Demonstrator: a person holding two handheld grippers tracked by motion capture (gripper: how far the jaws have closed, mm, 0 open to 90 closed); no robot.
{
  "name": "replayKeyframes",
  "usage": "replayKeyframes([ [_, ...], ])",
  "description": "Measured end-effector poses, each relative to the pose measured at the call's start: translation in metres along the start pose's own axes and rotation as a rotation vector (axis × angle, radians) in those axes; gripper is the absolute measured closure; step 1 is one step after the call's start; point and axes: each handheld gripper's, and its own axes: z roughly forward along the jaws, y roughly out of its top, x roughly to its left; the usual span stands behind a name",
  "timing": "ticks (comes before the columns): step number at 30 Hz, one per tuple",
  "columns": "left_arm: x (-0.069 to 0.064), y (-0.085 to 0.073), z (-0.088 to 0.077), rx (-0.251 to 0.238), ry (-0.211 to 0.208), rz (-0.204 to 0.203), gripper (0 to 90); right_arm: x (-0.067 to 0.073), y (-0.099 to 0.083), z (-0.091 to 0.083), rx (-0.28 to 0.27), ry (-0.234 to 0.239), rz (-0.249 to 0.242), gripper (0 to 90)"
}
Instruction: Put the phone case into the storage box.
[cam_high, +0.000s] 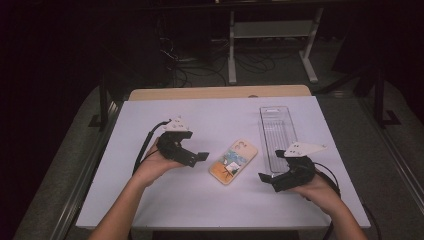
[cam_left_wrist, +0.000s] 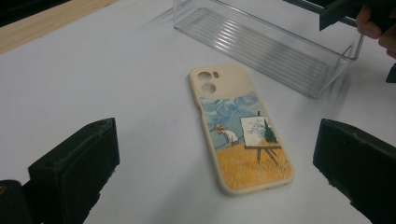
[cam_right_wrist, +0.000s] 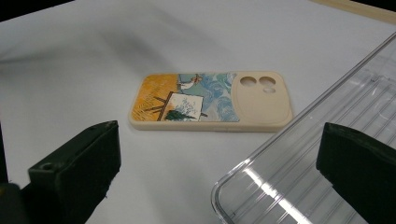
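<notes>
White tabletop (cam_high: 165, 200) in a dark room. Phone case (cam_high: 233, 161) lies flat between both grippers, just beside the clear plastic tray (cam_high: 278, 135). Left gripper (cam_high: 192, 154) and right gripper (cam_high: 268, 180) are both released, holding nothing. A good grasp likely spans the case's long edges; bare tabletop ahead of each gripper allows approach.

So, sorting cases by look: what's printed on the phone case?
Cream phone case with a painter-at-easel scene; left gripper view.

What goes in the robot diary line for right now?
left gripper: open, empty | right gripper: open, empty | phone case: flat between them | clear tray: empty
</notes>
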Motion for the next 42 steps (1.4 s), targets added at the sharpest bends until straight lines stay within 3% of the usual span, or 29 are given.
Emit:
replayKeyframes([
  [27,-0.014,0.027,0.030,0.010,-0.025,0.024,0.0,0.000,0.000,0.000,0.000,0.001,0.000,0.0],
  [42,-0.024,0.041,0.048,0.021,-0.032,0.009,0.0,0.000,0.000,0.000,0.000,0.001,0.000,0.0],
])
